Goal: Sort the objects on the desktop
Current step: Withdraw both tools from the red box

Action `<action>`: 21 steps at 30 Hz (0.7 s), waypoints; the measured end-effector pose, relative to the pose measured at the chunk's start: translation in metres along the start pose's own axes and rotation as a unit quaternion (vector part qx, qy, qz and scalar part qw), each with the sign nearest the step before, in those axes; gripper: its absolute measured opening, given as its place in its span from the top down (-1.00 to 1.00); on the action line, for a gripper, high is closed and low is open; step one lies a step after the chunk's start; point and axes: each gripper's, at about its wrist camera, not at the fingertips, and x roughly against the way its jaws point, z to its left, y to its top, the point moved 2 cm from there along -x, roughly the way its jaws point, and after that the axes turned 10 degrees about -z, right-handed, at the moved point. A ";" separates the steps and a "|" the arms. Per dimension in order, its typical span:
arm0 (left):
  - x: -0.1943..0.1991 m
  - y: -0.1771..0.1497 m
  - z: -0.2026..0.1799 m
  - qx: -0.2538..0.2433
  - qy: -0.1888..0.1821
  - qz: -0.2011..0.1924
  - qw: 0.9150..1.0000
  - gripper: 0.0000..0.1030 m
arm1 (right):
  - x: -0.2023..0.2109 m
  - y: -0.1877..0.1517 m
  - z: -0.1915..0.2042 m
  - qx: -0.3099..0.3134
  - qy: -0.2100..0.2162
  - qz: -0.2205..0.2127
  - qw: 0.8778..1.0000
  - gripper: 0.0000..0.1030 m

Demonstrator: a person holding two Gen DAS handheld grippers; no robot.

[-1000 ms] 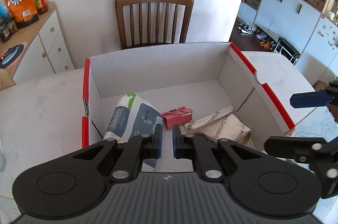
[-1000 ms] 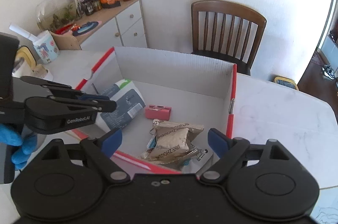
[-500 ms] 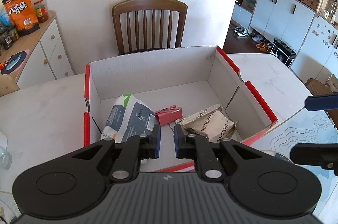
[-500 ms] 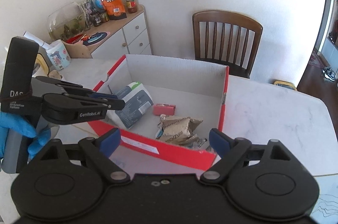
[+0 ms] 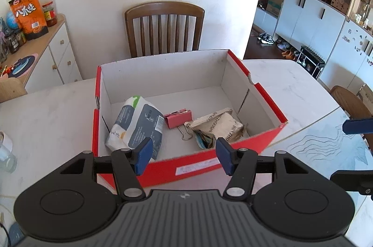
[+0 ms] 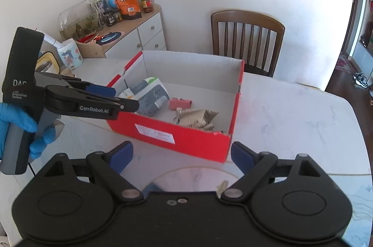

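Left gripper (image 5: 183, 156): jaws spread wide, empty, held above the box's near wall.
Right gripper (image 6: 181, 157): jaws wide apart, empty, over the table (image 6: 291, 107).
Box (image 5: 202, 167): red, on the table; holds a tissue pack (image 5: 135, 125), pink binder clip (image 5: 178, 118) and crumpled brown packet (image 5: 216, 128).

left hand-held gripper (image 5: 183, 159) opened, drawn back from box (image 5: 268, 93)

the left wrist view looks down and forward from just before the near long wall of the red box (image 5: 233, 149), facing the wooden chair (image 5: 164, 27) behind it. the right wrist view sits further back off the box's near right corner (image 6: 227, 142), angled leftward. both share the box's interior and the chair.
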 end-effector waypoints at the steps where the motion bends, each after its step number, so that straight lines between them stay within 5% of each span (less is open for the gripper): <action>1: 0.003 -0.001 0.000 0.004 0.000 -0.001 1.000 -0.13 | 0.004 -0.002 -0.001 -0.002 0.001 -0.001 1.000 -0.77; 9: 0.035 -0.015 -0.006 0.018 -0.003 -0.010 1.000 -0.18 | 0.033 -0.018 -0.003 -0.006 0.007 -0.008 1.000 -0.79; 21: 0.082 -0.043 -0.023 0.011 -0.005 -0.029 0.999 -0.80 | 0.069 -0.052 0.001 0.019 0.007 -0.011 1.000 -0.82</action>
